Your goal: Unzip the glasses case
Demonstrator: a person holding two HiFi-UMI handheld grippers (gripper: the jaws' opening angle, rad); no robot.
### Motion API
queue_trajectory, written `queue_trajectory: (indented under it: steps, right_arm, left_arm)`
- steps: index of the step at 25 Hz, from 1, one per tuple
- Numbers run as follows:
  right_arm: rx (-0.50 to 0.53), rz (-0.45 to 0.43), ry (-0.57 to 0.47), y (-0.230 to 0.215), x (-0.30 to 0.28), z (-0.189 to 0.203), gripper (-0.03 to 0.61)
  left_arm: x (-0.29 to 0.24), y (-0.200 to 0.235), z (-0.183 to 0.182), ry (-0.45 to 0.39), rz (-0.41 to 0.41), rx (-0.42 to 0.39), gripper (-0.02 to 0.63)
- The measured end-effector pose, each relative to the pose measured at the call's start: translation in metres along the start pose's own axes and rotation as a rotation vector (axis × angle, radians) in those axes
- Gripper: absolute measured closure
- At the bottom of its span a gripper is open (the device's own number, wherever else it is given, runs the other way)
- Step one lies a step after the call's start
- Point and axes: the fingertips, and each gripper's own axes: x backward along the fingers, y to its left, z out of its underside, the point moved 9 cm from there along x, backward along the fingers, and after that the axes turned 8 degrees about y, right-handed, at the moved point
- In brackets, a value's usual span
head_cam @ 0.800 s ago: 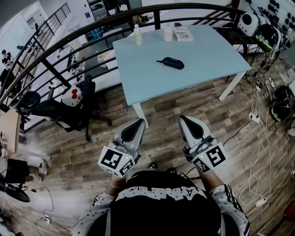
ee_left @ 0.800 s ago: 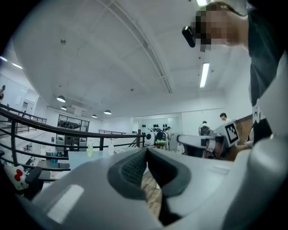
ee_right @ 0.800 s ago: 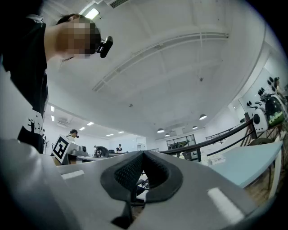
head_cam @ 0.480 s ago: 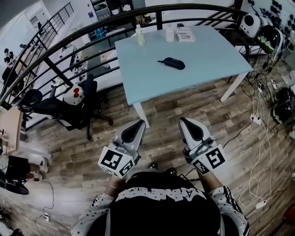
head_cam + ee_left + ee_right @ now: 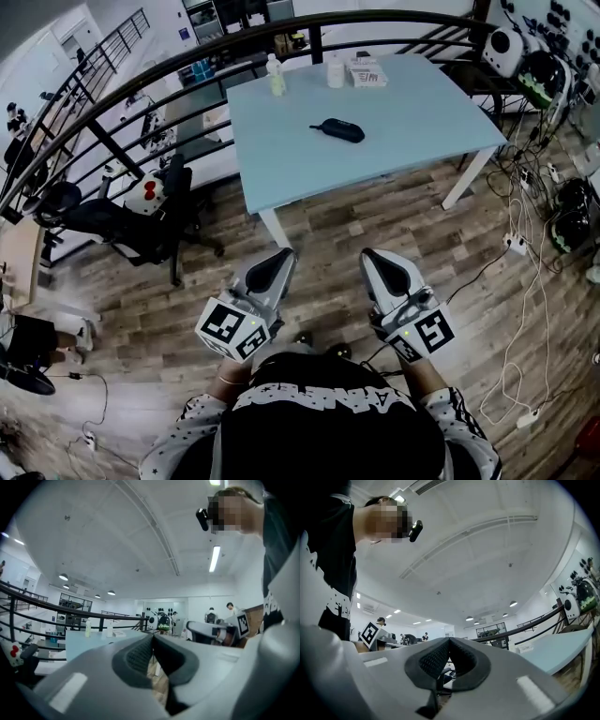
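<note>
The dark glasses case [image 5: 337,130] lies on the pale counter [image 5: 422,112], well ahead of both claws, its long axis running crosswise to the person. The left claw [image 5: 279,255] and right claw [image 5: 367,255] are pressed together on nothing. The case looks slightly nearer the right one.

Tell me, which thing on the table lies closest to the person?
The dark glasses case, alone mid-table. The bottle, jar and box are pale and stand along the far edge.
</note>
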Motion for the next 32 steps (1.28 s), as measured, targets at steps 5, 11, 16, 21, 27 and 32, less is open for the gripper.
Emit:
queue_trajectory:
  steps: [5,11,16,21,27,32]
  right_arm:
    - [-0.024,0.019,-0.002,-0.008,0.021,0.006,0.577]
    - [-0.038,0.043,0.029,-0.021,0.028,0.015,0.575]
    - [-0.044,0.079,0.054,-0.04,0.031,0.017,0.572]
    - [-0.021,0.125,0.059,-0.062,0.028,0.011,0.572]
    - [0.001,0.166,0.071,-0.086,0.011,0.005,0.572]
    - [0.025,0.168,0.088,-0.104,-0.008,0.006,0.572]
  left_arm:
    - [-0.01,-0.018,0.002,0.0,0.027,-0.008,0.614]
    - [-0.024,-0.017,0.009,0.031,0.011,-0.039,0.614]
    - [-0.051,-0.017,0.015,0.043,0.058,-0.031,0.614]
    - [-0.083,-0.005,0.009,0.013,0.099,-0.014,0.614]
    - [-0.116,0.016,0.003,-0.01,0.142,0.002,0.614]
    - [-0.14,0.036,0.001,-0.029,0.156,0.028,0.614]
